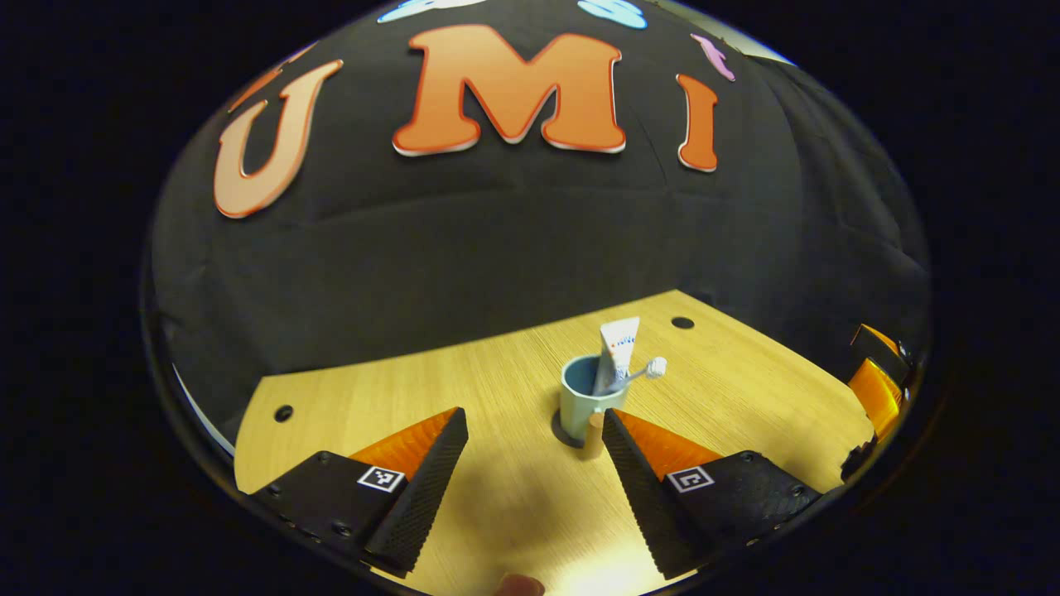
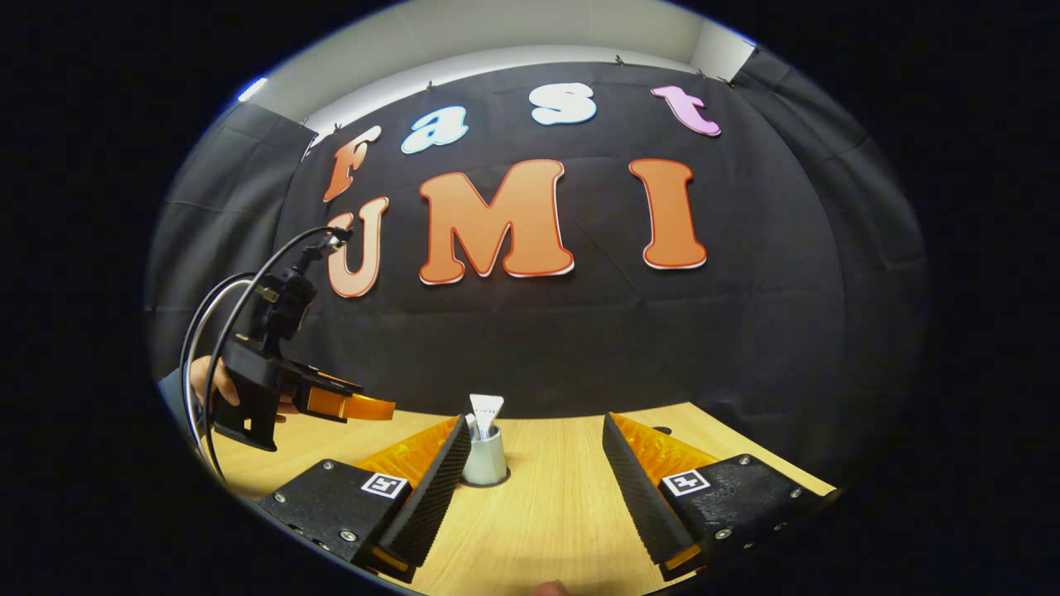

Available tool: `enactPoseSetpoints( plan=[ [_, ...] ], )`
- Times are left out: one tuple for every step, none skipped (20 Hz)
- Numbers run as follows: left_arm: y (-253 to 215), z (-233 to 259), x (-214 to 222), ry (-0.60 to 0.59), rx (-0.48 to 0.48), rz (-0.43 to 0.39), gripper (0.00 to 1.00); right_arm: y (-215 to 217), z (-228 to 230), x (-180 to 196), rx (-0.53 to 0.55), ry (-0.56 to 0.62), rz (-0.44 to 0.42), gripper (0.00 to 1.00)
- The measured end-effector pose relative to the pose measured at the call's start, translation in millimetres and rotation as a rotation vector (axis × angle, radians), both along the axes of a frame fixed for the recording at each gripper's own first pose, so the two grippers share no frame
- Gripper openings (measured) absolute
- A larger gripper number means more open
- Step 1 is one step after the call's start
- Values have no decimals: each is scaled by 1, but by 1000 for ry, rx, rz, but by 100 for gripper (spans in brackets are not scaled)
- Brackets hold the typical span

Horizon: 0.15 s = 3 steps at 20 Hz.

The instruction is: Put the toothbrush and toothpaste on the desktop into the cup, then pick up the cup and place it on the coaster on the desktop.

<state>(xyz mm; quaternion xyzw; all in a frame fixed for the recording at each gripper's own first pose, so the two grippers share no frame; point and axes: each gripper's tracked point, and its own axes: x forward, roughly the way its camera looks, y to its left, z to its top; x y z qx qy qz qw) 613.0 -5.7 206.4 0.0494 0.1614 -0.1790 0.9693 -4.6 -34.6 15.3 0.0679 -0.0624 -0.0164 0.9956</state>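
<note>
Pale-blue cup (image 1: 582,396) already stands on the dark round coaster (image 1: 565,434) on the wooden desktop (image 1: 397,397), with the toothpaste (image 1: 617,352) and toothbrush (image 1: 638,374) upright inside it, so we judge the last step done. Our left gripper (image 1: 534,463) and right gripper (image 2: 534,476) both hang spread wide and hold nothing, apart from the cup. Next we need only draw both hands clear without brushing it.

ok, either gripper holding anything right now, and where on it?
Nothing is held. The left gripper and the right gripper are both open with empty gaps; the cup, with toothpaste and toothbrush in it, stands free on the coaster.
</note>
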Motion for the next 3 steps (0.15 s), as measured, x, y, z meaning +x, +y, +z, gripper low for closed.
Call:
enactPoseSetpoints(
  plan=[
    [2,6,-7,-42,-17,9,98,8,7,0,-14,-16,1,96],
    [6,12,-9,-85,-32,28,98,17,12,0,-34,-29,7,96],
    [10,14,-12,-125,-38,50,98,25,18,0,-58,-37,13,96]
  ],
)
